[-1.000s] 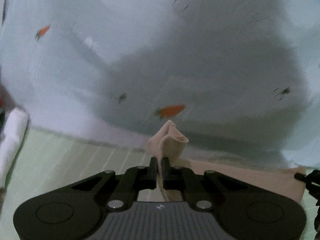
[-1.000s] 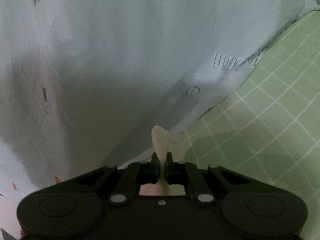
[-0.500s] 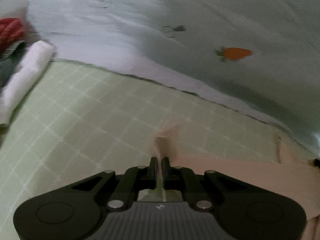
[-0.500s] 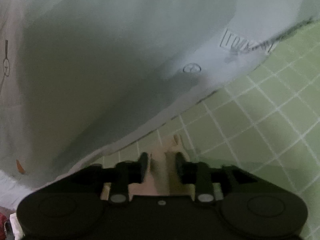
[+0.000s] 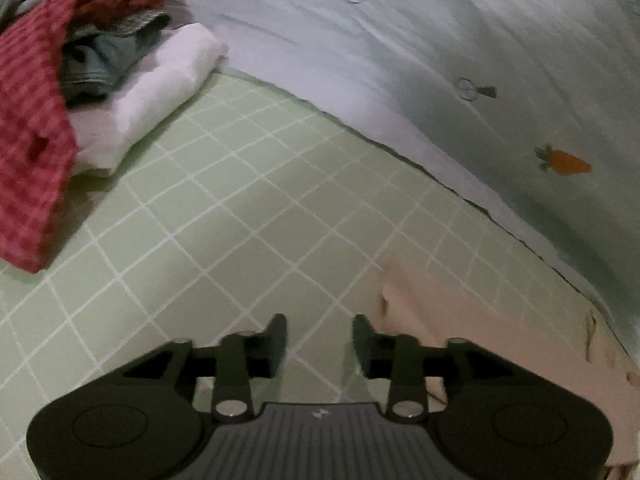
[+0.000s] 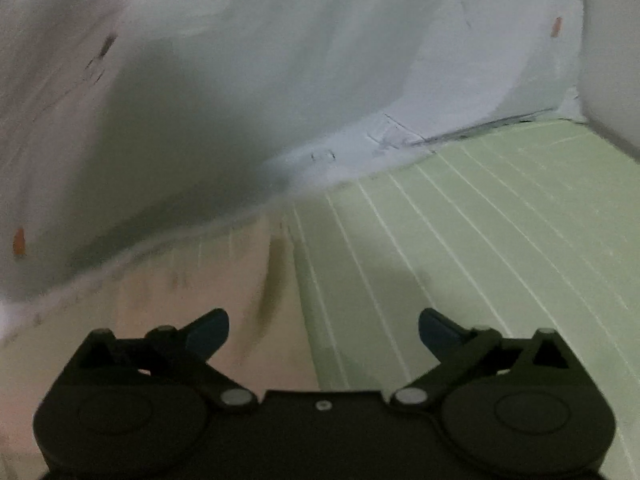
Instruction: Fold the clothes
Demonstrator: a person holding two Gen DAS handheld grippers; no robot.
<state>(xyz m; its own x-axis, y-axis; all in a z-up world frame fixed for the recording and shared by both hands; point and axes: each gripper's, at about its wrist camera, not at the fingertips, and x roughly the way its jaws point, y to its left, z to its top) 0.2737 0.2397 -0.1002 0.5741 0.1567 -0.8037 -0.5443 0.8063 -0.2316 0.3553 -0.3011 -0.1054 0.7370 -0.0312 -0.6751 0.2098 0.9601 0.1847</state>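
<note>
A pale peach garment [image 5: 500, 332] lies flat on the green checked sheet [image 5: 248, 216], at the lower right of the left wrist view. My left gripper [image 5: 319, 338] hangs just left of its edge, jaws opening, with only sheet between them. In the right wrist view the same peach garment [image 6: 160, 320] fills the lower left. My right gripper [image 6: 323, 330] stands over its right edge, jaws opening wide, pads clear of the cloth.
A pile of clothes sits at the far left: a red checked cloth [image 5: 36, 120], a grey-blue garment [image 5: 104, 60] and a folded white one [image 5: 160, 84]. A pale blue quilt [image 5: 440, 40] with carrot prints borders the sheet behind; the same quilt [image 6: 240, 80] rises ahead of the right gripper.
Both grippers have let go of the peach cloth they were pinching and spread their jaws. The cloth now lies flat on the sheet. The left view swung toward the clothes pile.
</note>
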